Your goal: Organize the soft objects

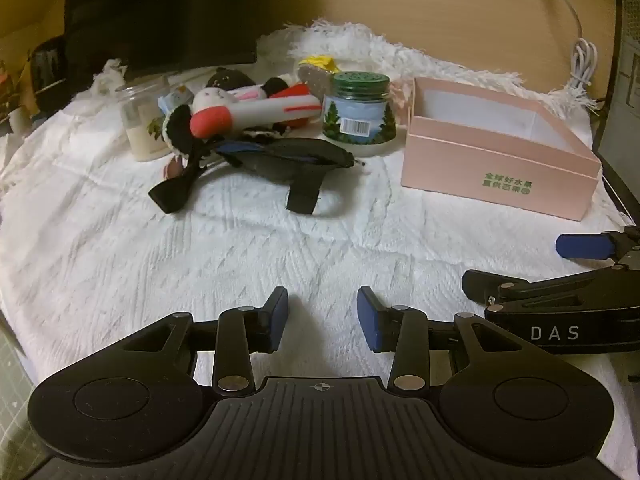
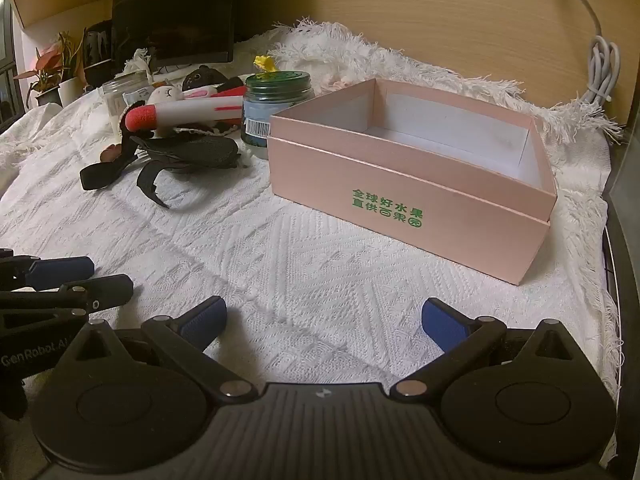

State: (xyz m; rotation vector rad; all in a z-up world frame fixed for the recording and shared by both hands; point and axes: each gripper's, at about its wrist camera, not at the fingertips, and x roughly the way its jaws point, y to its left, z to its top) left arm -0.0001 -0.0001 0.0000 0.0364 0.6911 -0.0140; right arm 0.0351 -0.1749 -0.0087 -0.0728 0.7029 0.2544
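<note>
On the white woven cloth a heap of soft toys lay at the far left, well apart from both grippers. The longest of them, a white plush tube with a red cap, lay on its side, its long axis running across the table, red end toward the left and slightly nearer the cameras. Behind it sat a dark round plush and a pale one with a small face. In front of the heap sprawled a black fabric pouch, flat and limp, its two straps trailing toward the near edge.

The left gripper hung low over bare cloth, its blue-padded jaws partly apart, gripping nothing. The right gripper stood splayed as wide as it goes, also empty, aimed at the cloth just before the pink cardboard box. That box was rectangular, open-topped, white inside, with green printed characters on its near wall, one corner turned toward the right wrist camera.

Two jars flanked the heap: a clear glass one on the left, and a green-lidded one with a tree label between the toys and the box. The cloth had a raised chevron weave and a shaggy fringe along its far edge.
</note>
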